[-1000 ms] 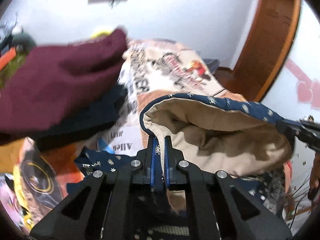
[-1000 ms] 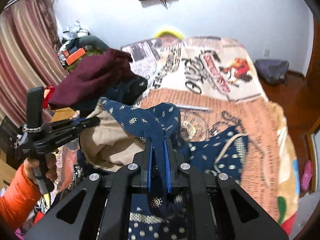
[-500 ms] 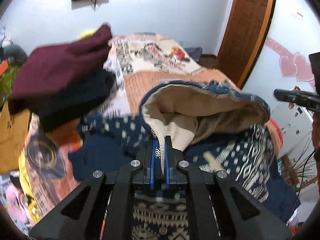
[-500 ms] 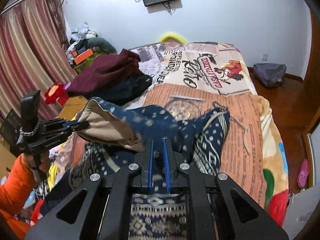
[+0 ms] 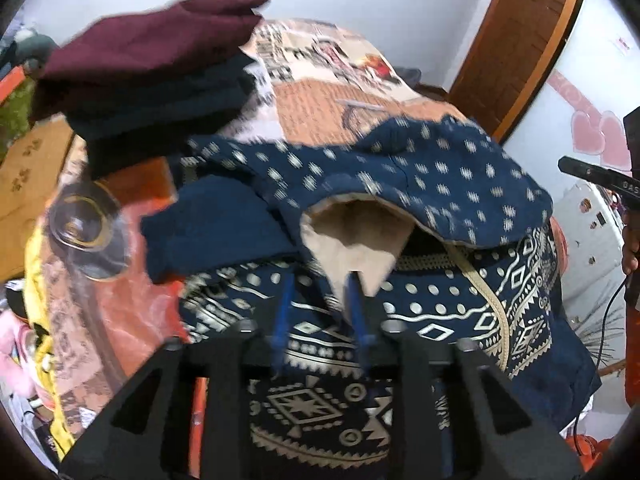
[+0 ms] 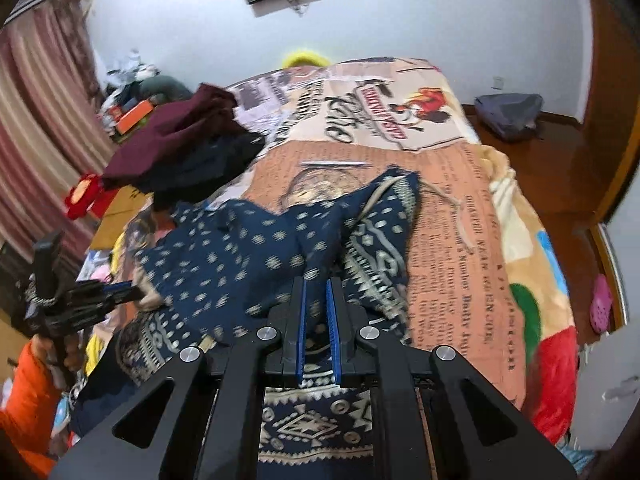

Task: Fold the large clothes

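Observation:
A navy hooded garment (image 5: pixel 420 176) with white dots, a tribal-print body and a beige lining lies on the bed, its hood folded over the body. My left gripper (image 5: pixel 320 300) hangs over it and its jaws are opening. The beige hood edge (image 5: pixel 352 248) still rests against the right pad without being pinched. My right gripper (image 6: pixel 317 284) is shut on a fold of the navy garment (image 6: pixel 256 256). The left gripper (image 6: pixel 132 291) shows at the left of the right wrist view, held by a hand in an orange sleeve. The right gripper (image 5: pixel 580 168) pokes in at the right edge of the left wrist view.
A pile of maroon and dark clothes (image 6: pixel 180 140) sits on the bed's far left. The printed bedspread (image 6: pixel 472 216) is bare on the right. A curtain (image 6: pixel 36 120) and clutter stand left, with a wooden door (image 5: pixel 516 36) and a bag on the floor (image 6: pixel 508 112) to the right.
The lifted hood has come down over the garment's body, hiding most of the beige lining. Both grippers moved lower and forward. The left jaws have parted; the right stays clamped.

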A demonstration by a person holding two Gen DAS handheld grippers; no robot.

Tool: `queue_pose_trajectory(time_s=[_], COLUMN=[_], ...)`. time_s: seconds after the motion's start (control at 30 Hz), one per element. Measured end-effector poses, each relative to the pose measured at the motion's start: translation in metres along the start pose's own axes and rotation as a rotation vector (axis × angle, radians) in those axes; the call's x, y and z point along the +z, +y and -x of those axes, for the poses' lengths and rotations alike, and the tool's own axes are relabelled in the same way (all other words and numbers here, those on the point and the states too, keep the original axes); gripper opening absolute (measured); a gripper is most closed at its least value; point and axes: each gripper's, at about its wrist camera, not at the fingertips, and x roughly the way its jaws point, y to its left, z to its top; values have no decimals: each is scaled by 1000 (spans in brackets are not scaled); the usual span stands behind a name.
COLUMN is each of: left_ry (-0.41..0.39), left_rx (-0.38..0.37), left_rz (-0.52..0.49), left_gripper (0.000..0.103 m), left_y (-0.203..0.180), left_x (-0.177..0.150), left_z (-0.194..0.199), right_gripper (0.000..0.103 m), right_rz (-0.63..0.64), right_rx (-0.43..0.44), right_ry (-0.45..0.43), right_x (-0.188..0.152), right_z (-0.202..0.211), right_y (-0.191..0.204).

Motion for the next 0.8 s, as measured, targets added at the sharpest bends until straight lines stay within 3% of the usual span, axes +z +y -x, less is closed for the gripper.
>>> queue_pose_trajectory(time_s=[0.03,0.07,0.2,0.27,0.33,0.4,0.5,0.7,0.8], left_ry=[-16,-38,-63,-58,-42,-19,27,125,119], left_rx=[14,39,125,134,106,77,35,-219,-277], left_rz=[-2,-3,62,135,236,344,466,712,760], left_gripper=[52,55,62,62,62,62,62,62,62], left_y=[2,7,37,58,85,111,136,161,163], left_x=[1,3,15,19,20,18,9,-22,-26], left_z=[4,9,13,7,-1,-14,-37,-90,-101], right_gripper=[9,9,11,20,46,54,54,54,54], right_rz=[-7,-11,-39,-58,-86,-106,-136,-239,-284], right_rx=[-4,-2,-22,-31,-53,-71,-55,-24,19], right_ry=[-3,-2,-11,-12,-25,-40,0,101,137], right_x=[2,2,10,13,17,18,20,15,9], right_z=[0,1,0,-1,-3,-5,-19,-55,-69], right_y=[-2,-4,-16,-22,-29,-35,-45,-69,-76])
